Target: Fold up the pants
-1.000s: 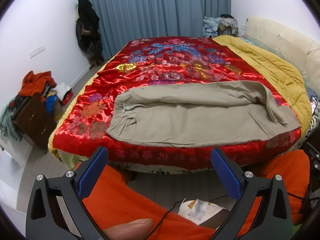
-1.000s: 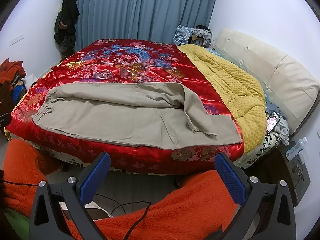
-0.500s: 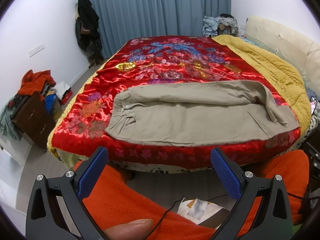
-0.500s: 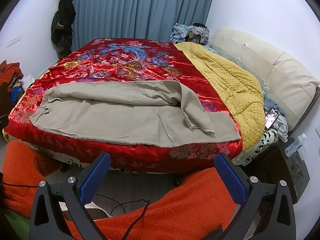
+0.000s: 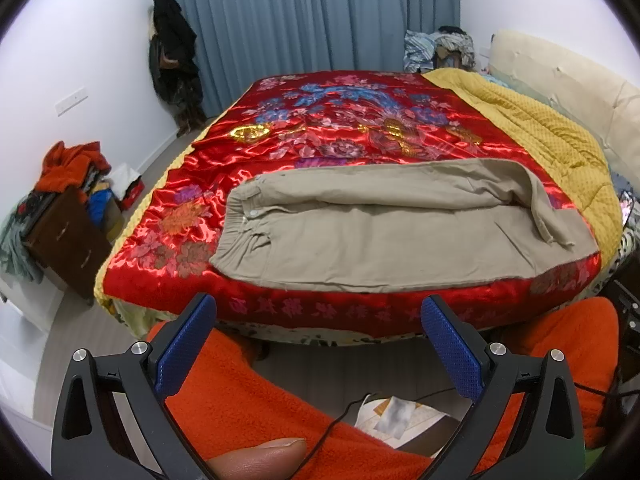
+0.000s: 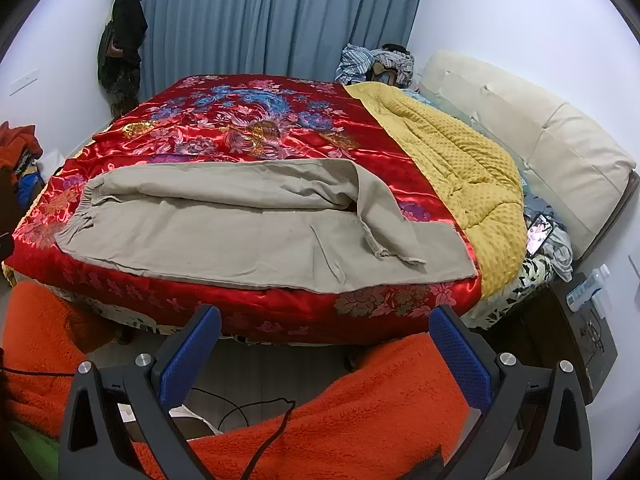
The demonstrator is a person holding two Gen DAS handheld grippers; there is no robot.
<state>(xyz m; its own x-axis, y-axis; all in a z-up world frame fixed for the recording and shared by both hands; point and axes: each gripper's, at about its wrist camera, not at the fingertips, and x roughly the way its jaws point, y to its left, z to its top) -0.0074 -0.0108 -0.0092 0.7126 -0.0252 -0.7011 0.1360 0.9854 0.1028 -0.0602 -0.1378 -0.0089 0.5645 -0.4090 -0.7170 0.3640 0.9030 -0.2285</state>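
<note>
1. Blue curtains (image 6: 276, 16) fill the far wall behind the bed I'm facing.
2. Red satin quilt (image 5: 352, 128) covers the mattress, a yellow blanket (image 6: 452, 160) along its right side.
3. Khaki pants (image 5: 384, 232) lie folded lengthwise near the quilt's front edge.
4. My left gripper (image 5: 316, 312) and right gripper (image 6: 324, 324) hang spread wide, empty, short of the bed.

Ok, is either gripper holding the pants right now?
No, the left gripper and right gripper both hang open short of the bed, clear of the pants.
</note>
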